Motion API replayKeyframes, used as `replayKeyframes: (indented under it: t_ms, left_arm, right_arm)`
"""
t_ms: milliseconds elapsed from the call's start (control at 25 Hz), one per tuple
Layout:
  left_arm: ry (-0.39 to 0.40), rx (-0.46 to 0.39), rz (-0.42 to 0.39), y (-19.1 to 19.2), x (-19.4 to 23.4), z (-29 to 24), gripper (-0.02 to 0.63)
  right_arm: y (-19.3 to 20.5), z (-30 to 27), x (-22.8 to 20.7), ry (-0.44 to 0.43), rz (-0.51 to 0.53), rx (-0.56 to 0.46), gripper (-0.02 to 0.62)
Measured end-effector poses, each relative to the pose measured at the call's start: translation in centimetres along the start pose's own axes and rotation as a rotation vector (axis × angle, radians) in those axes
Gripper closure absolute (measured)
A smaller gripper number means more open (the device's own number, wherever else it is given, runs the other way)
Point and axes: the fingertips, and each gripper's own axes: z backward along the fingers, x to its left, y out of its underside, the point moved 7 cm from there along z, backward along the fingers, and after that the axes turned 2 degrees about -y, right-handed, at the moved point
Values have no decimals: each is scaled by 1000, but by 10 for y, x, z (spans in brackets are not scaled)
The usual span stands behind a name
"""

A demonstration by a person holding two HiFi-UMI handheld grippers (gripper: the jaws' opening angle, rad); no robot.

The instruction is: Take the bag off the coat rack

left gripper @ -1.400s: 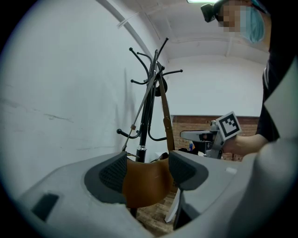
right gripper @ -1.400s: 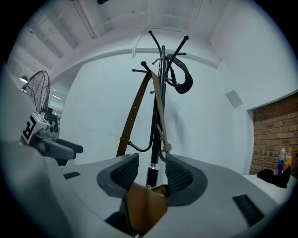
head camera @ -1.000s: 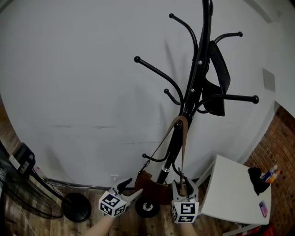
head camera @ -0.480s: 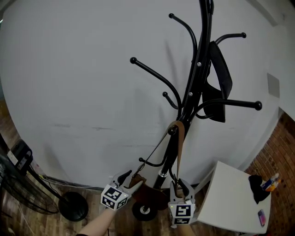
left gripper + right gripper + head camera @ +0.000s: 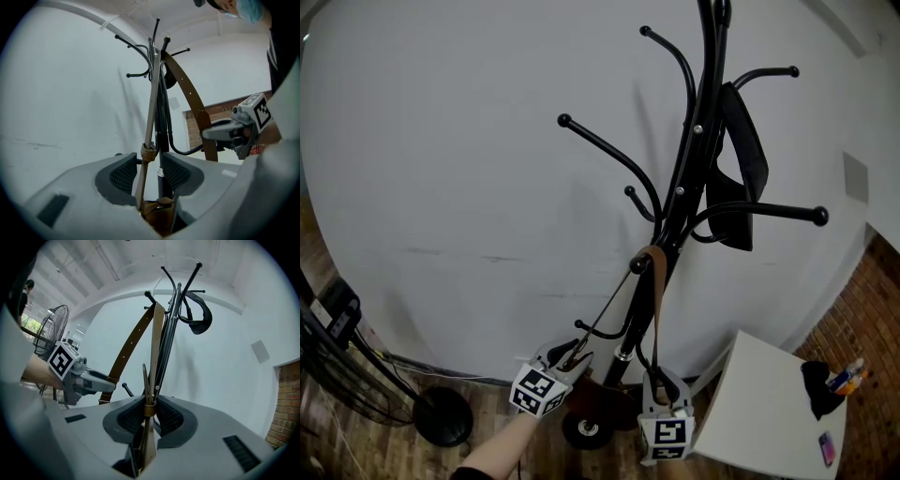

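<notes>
The task is at the grasp stage, and the lift-off is not yet done. The bag [image 5: 602, 398] hangs low against the pole of the coat rack [image 5: 689, 159], just above the rack's base. Its brown strap [image 5: 656, 309] runs up to a lower hook [image 5: 639, 264], over which it is looped. The left gripper [image 5: 570, 356] sits at the left side of the bag, where the thin run of the strap rises from it. Its fingers [image 5: 123, 174] are closing with that run and its metal keeper between them, and a gap shows on both sides, so no grip is made here. The right gripper [image 5: 661, 380] sits at the right side of the bag on the wide run of the strap. Its fingers [image 5: 169, 418] are closing too, and they appear to touch the strap's keeper on both sides, though the contact is hard to confirm at this angle. A black item [image 5: 736, 159] hangs from an upper hook and is not involved. Remaining steps, as judged from this state: complete both grips, raise the strap until its loop clears the knob of the lower hook, then draw the bag away from the pole.
</notes>
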Motion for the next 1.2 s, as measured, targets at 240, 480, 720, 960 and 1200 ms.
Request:
replayKeyframes:
  t_ms: [240, 480, 720, 960, 1200]
  left_arm:
    - [14, 53, -16, -5, 0, -2, 556]
    - [44, 94, -25, -8, -4, 6, 566]
    - [42, 101, -27, -9, -5, 14, 568]
    - [30, 95, -18, -16, -3, 23, 568]
    - [33, 70, -14, -31, -2, 32, 568]
  right_arm:
    - [-3, 6, -1, -7, -31, 8, 532]
    - [-8, 11, 2, -10, -47, 21, 535]
    - [-13, 14, 4, -6, -49, 22, 535]
    - [-23, 17, 8, -12, -47, 5, 537]
    - [-38, 21, 7, 6, -35, -26, 537]
